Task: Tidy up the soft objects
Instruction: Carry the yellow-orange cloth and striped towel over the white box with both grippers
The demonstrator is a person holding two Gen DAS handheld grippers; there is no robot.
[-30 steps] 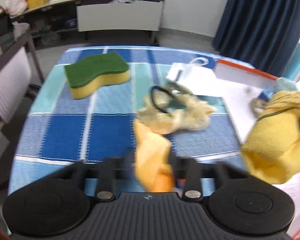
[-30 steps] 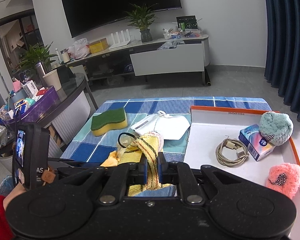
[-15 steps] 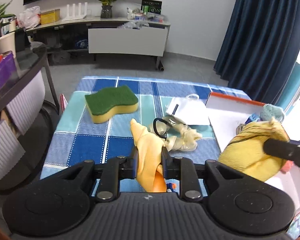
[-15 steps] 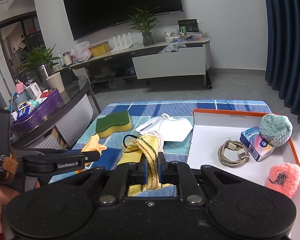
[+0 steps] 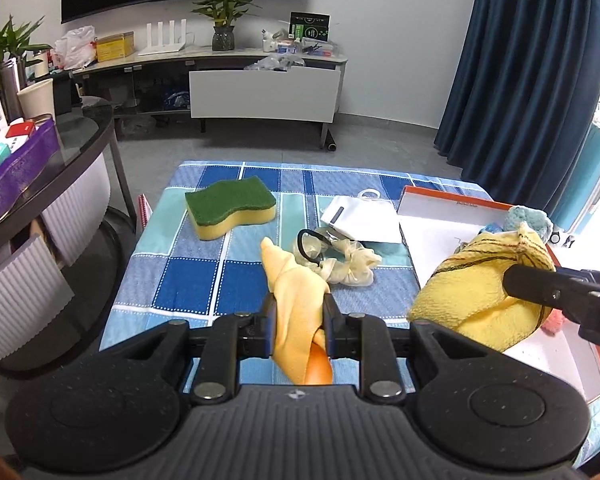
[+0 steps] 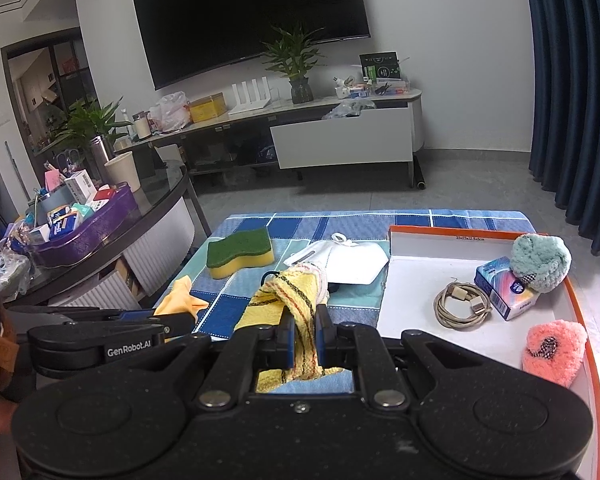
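Observation:
My left gripper [image 5: 299, 322] is shut on an orange cloth [image 5: 296, 292], lifted above the blue checked tablecloth [image 5: 188, 284]. In the right wrist view the same cloth [image 6: 180, 300] pokes up past the left gripper [image 6: 180, 320]. The right gripper [image 6: 302, 330] is shut on a yellow striped towel [image 6: 278, 300], which hangs as a bundle [image 5: 476, 292] at the edge of the orange-rimmed white tray [image 6: 416, 280]. A green and yellow sponge [image 5: 230, 210], a cream scrunchie [image 5: 350, 264] with a black hair tie [image 5: 310, 244] and a white mask [image 5: 362, 220] lie on the cloth.
The tray [image 5: 432, 208] holds a coiled cable [image 6: 462, 304], a tissue pack [image 6: 504, 290], a teal plush ball [image 6: 540, 256] and a pink plush [image 6: 554, 350]. A round glass table [image 5: 40, 184] with a purple bin [image 6: 84, 228] stands left. A TV bench [image 6: 340, 136] is behind.
The left gripper has risen and pulled back with the orange cloth, so more of the room shows. The right gripper has lifted the yellow towel slightly.

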